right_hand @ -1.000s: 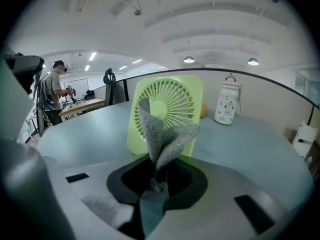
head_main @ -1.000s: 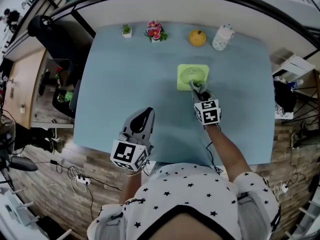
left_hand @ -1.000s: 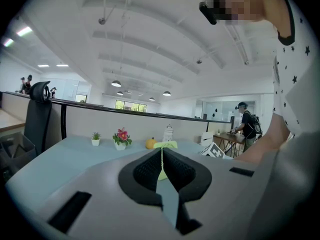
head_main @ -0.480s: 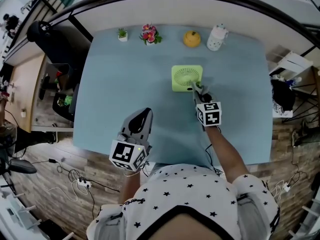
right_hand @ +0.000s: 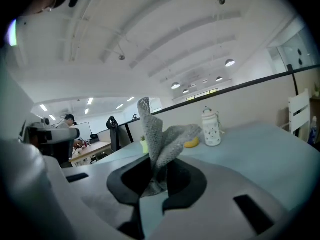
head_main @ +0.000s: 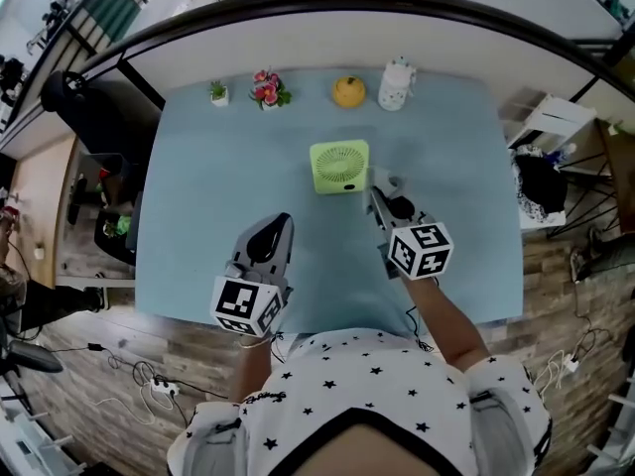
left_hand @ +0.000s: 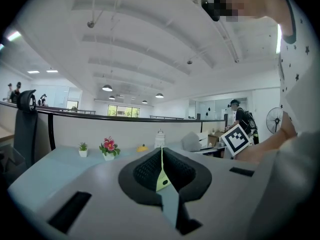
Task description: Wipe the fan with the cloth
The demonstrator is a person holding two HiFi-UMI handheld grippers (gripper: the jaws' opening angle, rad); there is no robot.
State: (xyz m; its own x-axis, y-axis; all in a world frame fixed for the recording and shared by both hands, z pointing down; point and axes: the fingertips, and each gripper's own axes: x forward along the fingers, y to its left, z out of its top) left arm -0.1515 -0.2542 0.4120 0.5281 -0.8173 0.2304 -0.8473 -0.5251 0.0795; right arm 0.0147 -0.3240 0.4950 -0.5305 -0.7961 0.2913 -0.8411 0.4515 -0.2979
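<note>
Right gripper (head_main: 380,192) pinches a grey cloth (right_hand: 161,140), green fan (head_main: 339,167) just ahead of its fingers — unbraced, a hard wipe could slide or tip it — left gripper (head_main: 277,228) closed on nothing.

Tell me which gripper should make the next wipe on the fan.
Right. The right gripper grips the cloth and sits just beside the fan; the left gripper is shut, empty and farther back.

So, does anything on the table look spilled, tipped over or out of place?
Nothing stands out. The fan looks intact on the table, the right gripper holds the cloth, and nothing is spilled.
</note>
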